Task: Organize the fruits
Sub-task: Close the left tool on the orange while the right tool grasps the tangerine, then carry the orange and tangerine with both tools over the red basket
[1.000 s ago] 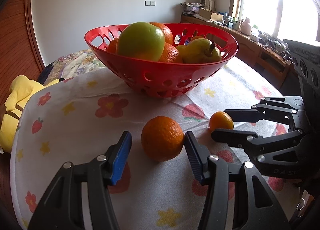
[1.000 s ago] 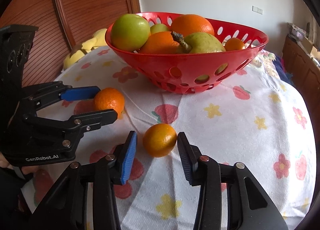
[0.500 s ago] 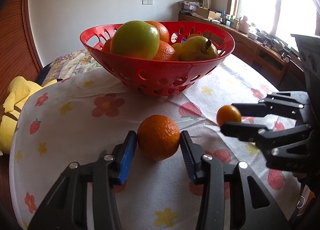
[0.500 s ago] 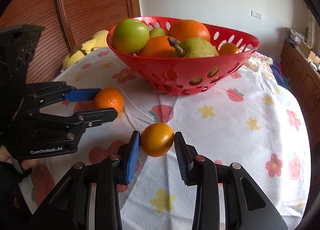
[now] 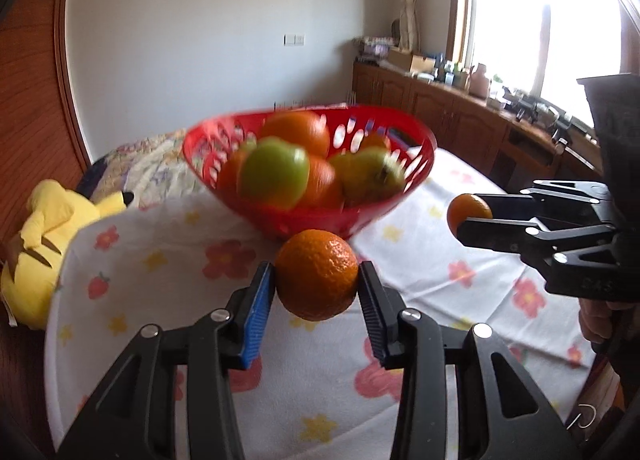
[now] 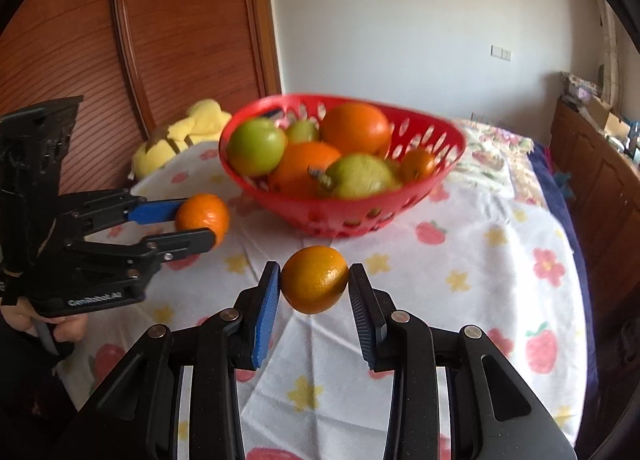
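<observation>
Two views, in turn. Left wrist: clamping the large round dimpled orange (image 5: 316, 274) between the pads of the left gripper (image 5: 316, 282), having just been closing the jaws on it, and holding it clear of the white flowered tablecloth (image 5: 420, 272), on the near side of the red perforated plastic bowl (image 5: 425, 136). Keeping the squeeze steady, clearing the rim, then lowering gently rather than dropping.

Right wrist: gripping the small smooth orange (image 6: 314, 280) tight in the right gripper (image 6: 314, 286), likewise off the cloth. Entering the bowl one at a time, probably aiming for the emptier right side, beside the round green apple (image 6: 256, 145), the green pear (image 6: 360, 175) and the big oranges (image 6: 356, 127) already piling up inside.
</observation>
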`<action>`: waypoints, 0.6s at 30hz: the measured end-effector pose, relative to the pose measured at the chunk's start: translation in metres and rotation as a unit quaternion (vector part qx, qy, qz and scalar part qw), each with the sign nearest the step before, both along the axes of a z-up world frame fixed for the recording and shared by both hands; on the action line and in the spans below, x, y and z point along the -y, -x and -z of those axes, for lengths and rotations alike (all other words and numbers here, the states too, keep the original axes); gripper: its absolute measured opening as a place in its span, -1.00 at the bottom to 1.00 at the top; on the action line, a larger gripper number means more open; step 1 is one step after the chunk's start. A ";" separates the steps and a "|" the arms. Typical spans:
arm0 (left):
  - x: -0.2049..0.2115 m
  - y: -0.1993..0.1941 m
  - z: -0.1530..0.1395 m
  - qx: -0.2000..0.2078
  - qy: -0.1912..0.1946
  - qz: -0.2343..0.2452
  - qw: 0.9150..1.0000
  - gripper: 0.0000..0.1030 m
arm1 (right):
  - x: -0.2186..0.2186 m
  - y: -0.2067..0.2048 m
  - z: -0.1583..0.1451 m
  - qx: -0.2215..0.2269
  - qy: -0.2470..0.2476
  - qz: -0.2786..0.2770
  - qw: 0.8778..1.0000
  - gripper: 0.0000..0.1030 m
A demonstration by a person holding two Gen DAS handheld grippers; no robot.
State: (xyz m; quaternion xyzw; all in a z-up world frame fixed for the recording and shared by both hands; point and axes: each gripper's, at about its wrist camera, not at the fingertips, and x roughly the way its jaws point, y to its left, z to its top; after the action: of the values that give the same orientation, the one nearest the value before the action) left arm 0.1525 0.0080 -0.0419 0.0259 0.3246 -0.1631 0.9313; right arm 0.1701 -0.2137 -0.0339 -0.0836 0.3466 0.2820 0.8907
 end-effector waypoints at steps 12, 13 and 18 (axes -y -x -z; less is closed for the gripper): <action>-0.004 -0.010 -0.043 0.047 -0.002 -0.001 0.999 -0.21 | 0.017 -0.012 -0.054 0.057 -0.013 0.015 0.998 -0.33; -0.004 -0.012 -0.044 0.049 -0.003 -0.002 0.999 -0.21 | 0.017 -0.014 -0.056 0.061 -0.012 0.015 0.998 -0.33; -0.004 -0.026 -0.047 0.051 -0.006 -0.006 0.999 -0.20 | 0.012 -0.032 -0.061 0.070 -0.008 0.013 0.997 -0.33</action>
State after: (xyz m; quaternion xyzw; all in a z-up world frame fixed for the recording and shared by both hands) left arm 0.1789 0.0121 0.0050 0.0383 0.2781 -0.1541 0.9473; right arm 0.2018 -0.2259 0.0274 -0.0914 0.2824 0.2667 0.9169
